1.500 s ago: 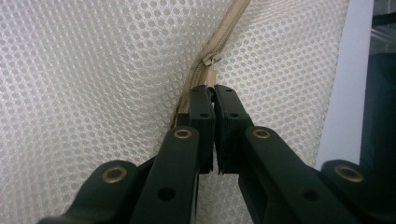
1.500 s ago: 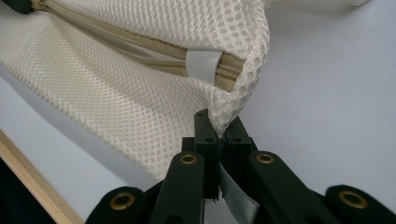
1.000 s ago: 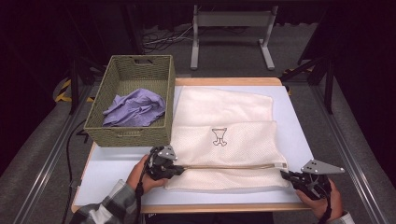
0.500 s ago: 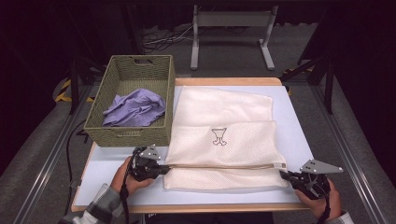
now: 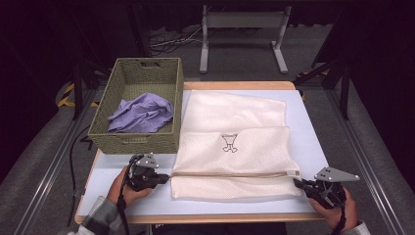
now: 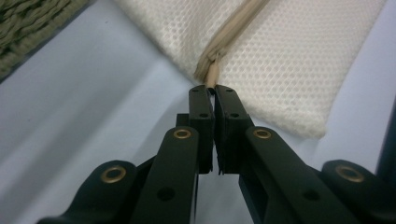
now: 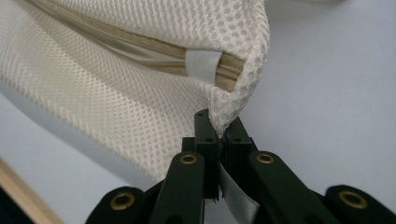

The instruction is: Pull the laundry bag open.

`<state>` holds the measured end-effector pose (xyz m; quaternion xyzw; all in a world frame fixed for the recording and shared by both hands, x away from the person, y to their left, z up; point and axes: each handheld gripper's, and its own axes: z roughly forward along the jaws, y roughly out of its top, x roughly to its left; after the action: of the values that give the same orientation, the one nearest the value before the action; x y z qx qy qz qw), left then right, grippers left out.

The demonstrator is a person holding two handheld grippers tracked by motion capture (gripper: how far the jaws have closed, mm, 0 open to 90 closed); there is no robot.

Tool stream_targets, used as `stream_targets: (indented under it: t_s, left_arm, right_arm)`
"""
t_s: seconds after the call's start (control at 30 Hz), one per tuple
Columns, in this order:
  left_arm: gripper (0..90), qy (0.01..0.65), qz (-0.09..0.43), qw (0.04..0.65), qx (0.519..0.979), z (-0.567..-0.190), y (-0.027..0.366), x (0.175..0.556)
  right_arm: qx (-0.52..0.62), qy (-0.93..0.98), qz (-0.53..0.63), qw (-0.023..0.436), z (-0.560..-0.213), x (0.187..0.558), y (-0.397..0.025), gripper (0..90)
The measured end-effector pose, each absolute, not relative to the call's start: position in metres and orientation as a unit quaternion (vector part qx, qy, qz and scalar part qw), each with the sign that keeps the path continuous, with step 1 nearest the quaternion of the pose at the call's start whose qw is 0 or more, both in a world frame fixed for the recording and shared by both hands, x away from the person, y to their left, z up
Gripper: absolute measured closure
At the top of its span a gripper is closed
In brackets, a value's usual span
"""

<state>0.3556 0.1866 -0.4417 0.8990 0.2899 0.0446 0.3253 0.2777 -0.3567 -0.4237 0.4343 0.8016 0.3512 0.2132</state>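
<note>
Dark surroundings framed a pale blue-white table [image 5: 313, 147] with a wooden edge, and a metal stand stood on the floor beyond its far side. On the table lay a cream mesh laundry bag [image 5: 235, 147], flat and spread over the middle, with a small dark emblem printed near its centre and a tan zipper [image 5: 235, 174] running across its near part from left to right. The left gripper [image 5: 164, 177] sat just off the bag's near-left edge, held in a hand with a plaid sleeve; in the left gripper view its jaws were pressed together on the end of the zipper [image 6: 212, 77], where a small tan piece showed between the tips, though whether that piece was the pull or the tape end could not be told. The right gripper [image 5: 298, 183] was at the bag's near-right corner, and in the right gripper view its jaws were clamped on a pinch of the mesh [image 7: 224, 116] just below a white tab at the zipper's end. Left of the bag, touching or just beside its far-left edge, stood a woven olive basket [image 5: 137, 142] holding a crumpled lavender cloth [image 5: 142, 115].
</note>
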Motion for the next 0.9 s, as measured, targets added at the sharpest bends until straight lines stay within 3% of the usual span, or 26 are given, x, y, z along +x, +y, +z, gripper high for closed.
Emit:
stream_targets:
  t_s: [0.03,0.1,0.37,0.67,0.9]
  left_arm:
    - [90.0,0.305,0.044,0.335,0.89,-0.443,0.194,0.357]
    - [90.0,0.319,0.04,0.347,0.881,-0.446,0.205,0.358]
    - [90.0,0.304,0.075,0.383,0.869,-0.441,0.214,0.35]
    - [74.7,0.304,0.118,0.408,0.853,-0.436,0.224,0.339]
    - [57.4,0.324,0.146,0.409,0.841,-0.437,0.23,0.333]
  right_arm:
    - [0.439,0.799,0.347,0.22,-0.424,0.278,-0.359,87.4]
    - [0.451,0.783,0.385,0.186,-0.423,0.278,-0.368,87.3]
    - [0.43,0.798,0.379,0.187,-0.425,0.278,-0.362,81.5]
    - [0.427,0.795,0.384,0.195,-0.425,0.278,-0.361,51.7]
    - [0.428,0.788,0.389,0.214,-0.421,0.278,-0.362,40.1]
